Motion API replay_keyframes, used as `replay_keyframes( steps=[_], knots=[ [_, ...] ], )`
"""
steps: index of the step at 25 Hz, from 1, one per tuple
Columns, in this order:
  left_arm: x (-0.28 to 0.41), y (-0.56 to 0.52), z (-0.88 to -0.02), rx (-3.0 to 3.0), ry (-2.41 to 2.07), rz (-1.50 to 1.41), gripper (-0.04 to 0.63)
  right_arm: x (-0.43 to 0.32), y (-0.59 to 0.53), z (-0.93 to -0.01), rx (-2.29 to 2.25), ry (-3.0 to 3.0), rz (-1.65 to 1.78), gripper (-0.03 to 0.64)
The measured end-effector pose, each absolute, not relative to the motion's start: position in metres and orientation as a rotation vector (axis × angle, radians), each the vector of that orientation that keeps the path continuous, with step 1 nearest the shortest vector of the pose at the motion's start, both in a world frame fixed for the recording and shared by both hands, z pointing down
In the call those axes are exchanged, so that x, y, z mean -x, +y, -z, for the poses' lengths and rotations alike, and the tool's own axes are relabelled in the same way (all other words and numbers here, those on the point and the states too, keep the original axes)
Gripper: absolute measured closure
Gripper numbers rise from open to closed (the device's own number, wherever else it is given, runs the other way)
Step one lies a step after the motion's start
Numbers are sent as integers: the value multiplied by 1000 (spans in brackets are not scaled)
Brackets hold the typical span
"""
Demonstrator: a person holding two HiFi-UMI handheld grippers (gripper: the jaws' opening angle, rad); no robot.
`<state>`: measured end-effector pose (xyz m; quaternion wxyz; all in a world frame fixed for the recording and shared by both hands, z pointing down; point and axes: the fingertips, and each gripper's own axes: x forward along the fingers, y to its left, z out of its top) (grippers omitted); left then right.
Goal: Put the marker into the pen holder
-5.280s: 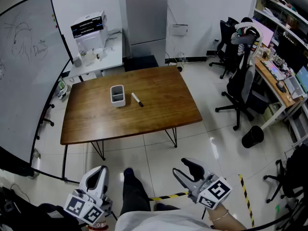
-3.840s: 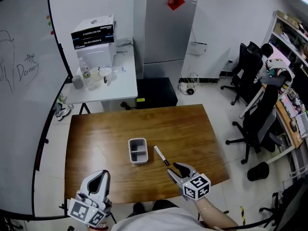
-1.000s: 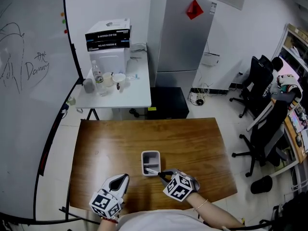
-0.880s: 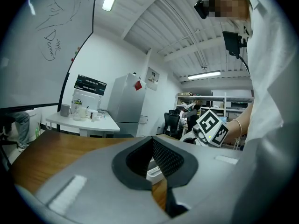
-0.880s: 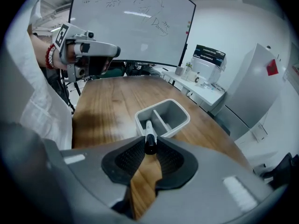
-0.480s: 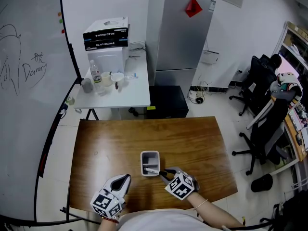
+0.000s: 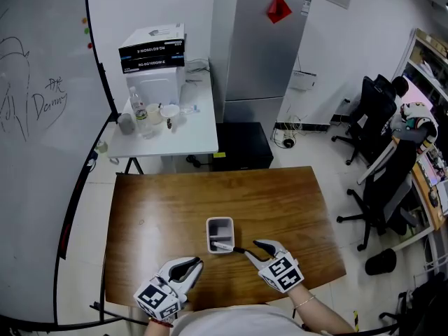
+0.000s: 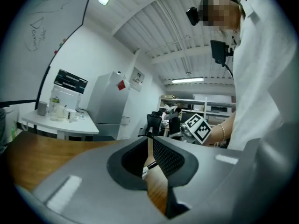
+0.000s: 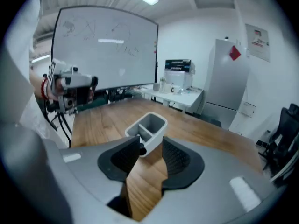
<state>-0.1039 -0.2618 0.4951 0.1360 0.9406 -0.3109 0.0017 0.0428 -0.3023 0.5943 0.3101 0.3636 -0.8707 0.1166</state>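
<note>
As the marker [image 7: 224, 246] rests across the pen holder [image 7: 209, 233], your right gripper [image 7: 250, 248] has just opened its jaws, freeing the tail.

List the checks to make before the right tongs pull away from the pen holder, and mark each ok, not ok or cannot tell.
1. Marker in holder: ok, in the near compartment.
2. Marker fully inside: not ok, its black end pokes over the rim.
3. Right tongs released: ok, jaws have just been opening and stand apart; the black end sits at one pad's tip, unpressed.
4. Holder upright on table: ok.
5. Left tongs clear: ok, shut, empty, apart from the holder.
6. Marker stays put on withdrawal: cannot tell.
</note>
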Motion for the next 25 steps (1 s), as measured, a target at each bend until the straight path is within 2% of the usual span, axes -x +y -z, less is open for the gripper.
replay_keyframes(
  steps=[10, 12, 16, 25],
  knots=[
    [78, -222, -463, -2800, -609, 30, 552, -41, -252, -497, -1256, -2546, -258, 485],
    [86, -213, -461, -2803, -596, 24, 551, -32, -242, -484, -1280, -2582, -253, 500],
    [113, -206, -455, -2773, -646, 67, 552, -6, -221, -446, -1234, -2734, -169, 614],
    [127, -150, -441, -2740, -829, 96, 554, -11, -164, -419, -1115, -2886, -121, 614]
  ],
)
